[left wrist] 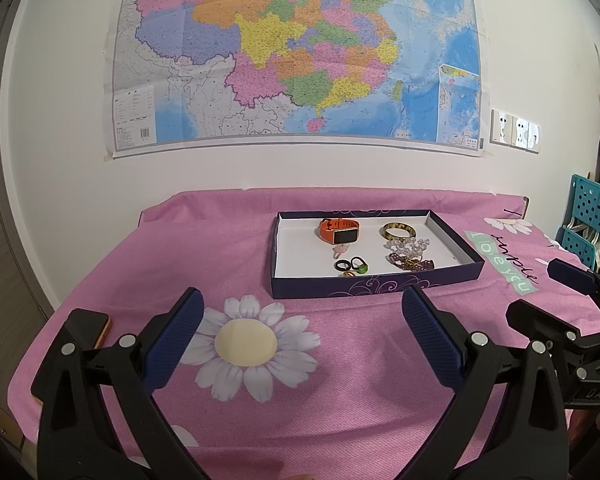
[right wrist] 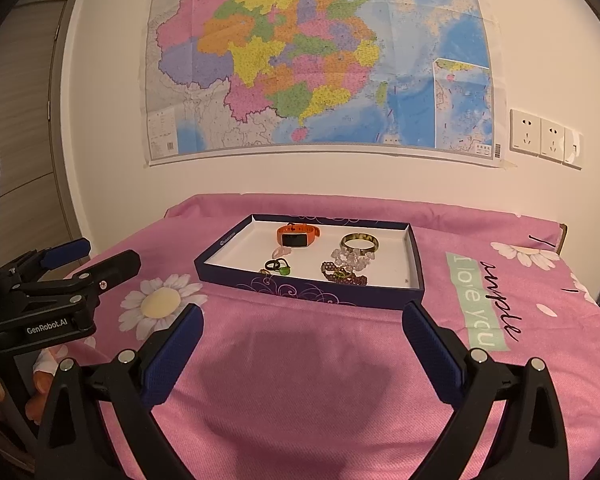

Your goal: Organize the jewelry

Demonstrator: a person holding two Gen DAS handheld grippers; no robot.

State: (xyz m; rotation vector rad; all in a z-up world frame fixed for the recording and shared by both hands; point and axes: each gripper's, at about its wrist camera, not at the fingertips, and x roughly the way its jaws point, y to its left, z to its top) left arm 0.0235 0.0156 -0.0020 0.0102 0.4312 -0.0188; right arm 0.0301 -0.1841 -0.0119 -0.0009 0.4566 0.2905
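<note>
A shallow dark purple box (left wrist: 376,285) with a white floor sits on the pink flowered cloth; it also shows in the right wrist view (right wrist: 312,291). Inside lie an orange smartwatch (left wrist: 339,231), a yellow-green bangle (left wrist: 398,232), a clear bead bracelet (left wrist: 407,245), a dark purple bead bracelet (left wrist: 411,263), small black and green rings (left wrist: 352,266) and a pale pink ring (left wrist: 339,251). My left gripper (left wrist: 302,300) is open and empty, hovering short of the box. My right gripper (right wrist: 303,314) is open and empty, also short of the box.
A phone with an orange edge (left wrist: 96,326) lies at the table's left edge. A teal perforated rack (left wrist: 590,216) stands to the right. A large map (left wrist: 300,52) and wall sockets (left wrist: 515,131) are behind. The right gripper's body (left wrist: 572,320) shows beside the left one.
</note>
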